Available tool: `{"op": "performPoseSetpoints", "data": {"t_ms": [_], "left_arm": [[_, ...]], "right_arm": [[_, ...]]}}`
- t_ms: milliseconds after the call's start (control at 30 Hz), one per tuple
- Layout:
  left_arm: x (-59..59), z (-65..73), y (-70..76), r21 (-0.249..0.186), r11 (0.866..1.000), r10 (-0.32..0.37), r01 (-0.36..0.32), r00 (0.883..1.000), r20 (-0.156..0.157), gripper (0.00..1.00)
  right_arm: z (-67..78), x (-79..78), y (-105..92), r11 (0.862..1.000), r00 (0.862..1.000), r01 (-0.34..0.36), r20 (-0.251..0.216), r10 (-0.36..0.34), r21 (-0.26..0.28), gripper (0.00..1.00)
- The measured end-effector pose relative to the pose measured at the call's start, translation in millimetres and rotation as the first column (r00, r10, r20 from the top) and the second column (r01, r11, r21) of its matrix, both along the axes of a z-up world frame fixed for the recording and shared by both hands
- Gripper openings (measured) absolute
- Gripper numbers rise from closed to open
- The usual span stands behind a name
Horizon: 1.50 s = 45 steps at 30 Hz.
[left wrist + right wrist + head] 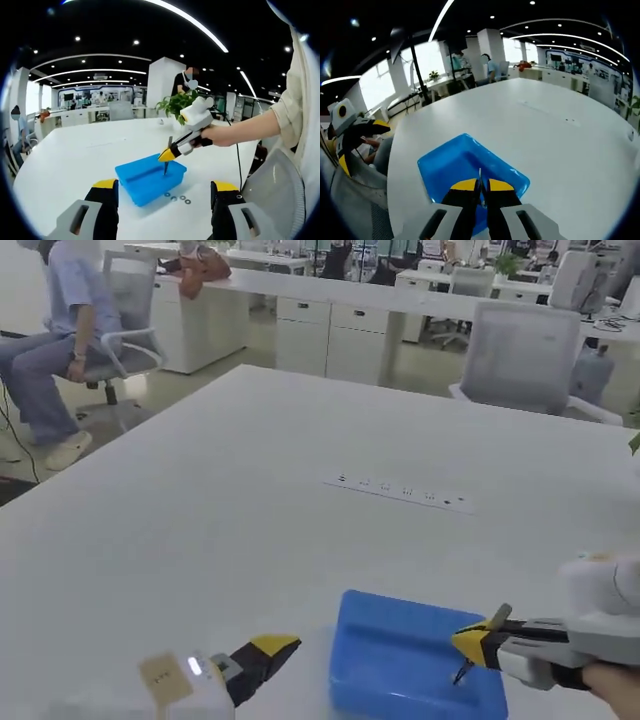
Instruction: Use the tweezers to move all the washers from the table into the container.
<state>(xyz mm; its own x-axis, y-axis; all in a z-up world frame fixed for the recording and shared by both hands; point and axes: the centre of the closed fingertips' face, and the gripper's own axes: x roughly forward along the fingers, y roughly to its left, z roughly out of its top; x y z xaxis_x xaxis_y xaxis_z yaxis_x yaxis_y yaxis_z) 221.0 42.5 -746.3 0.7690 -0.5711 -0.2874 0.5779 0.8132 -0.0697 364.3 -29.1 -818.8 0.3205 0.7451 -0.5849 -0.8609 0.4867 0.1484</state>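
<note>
Blue container (pixel 145 176): right gripper (pixel 481 187) clamped on tweezers (pixel 165 169), tips down inside, possibly releasing a washer. Washers (pixel 174 198) wait beside it. Left gripper (pixel 165 185) jaws apart, idle.

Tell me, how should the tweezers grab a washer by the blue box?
Probably pinch the ring: one tweezers tip in the hole, one outside, coming straight down. The washers lie flat on the table beside the blue container, so no edge sticks up.
</note>
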Motion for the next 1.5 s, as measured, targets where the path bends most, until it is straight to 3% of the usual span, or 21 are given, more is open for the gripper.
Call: {"op": "performPoseSetpoints", "data": {"t_ms": [133,600,933,1233,1367,1500], "left_arm": [[0.0,1.4,0.6,-0.009,1.0,0.003,-0.003,1.0,0.003,0.76],[-1.1,1.2,-3.2,0.004,1.0,-0.017,0.017,1.0,0.006,0.75],[-0.6,2.6,-1.9,-0.005,1.0,-0.01,0.01,1.0,0.009,0.75],[-1.2,1.7,-2.7,0.009,1.0,-0.018,0.018,1.0,0.012,0.76],[-1.4,1.0,-2.8,0.014,1.0,-0.02,0.02,1.0,0.01,0.76],[-1.7,0.2,-3.5,0.021,0.999,-0.024,0.024,1.0,0.009,0.76]], "right_arm": [[-5.9,2.5,1.7,1.0,1.0,-0.006,-0.008,0.006,-0.022,0.03],[-2.4,4.5,0.0,0.999,1.0,-0.018,-0.002,0.018,-0.044,0.03],[28.6,-14.3,1.4,0.999,0.999,-0.037,0.027,0.037,-0.004,0.03],[64.1,-40.3,4.6,0.996,0.998,-0.04,0.048,0.036,0.076,0.03],[71.6,-51.7,3.7,0.994,0.998,-0.046,0.05,0.041,0.096,0.03],[70.1,-60.0,1.9,0.995,0.997,-0.047,0.057,0.042,0.088,0.03]]}}
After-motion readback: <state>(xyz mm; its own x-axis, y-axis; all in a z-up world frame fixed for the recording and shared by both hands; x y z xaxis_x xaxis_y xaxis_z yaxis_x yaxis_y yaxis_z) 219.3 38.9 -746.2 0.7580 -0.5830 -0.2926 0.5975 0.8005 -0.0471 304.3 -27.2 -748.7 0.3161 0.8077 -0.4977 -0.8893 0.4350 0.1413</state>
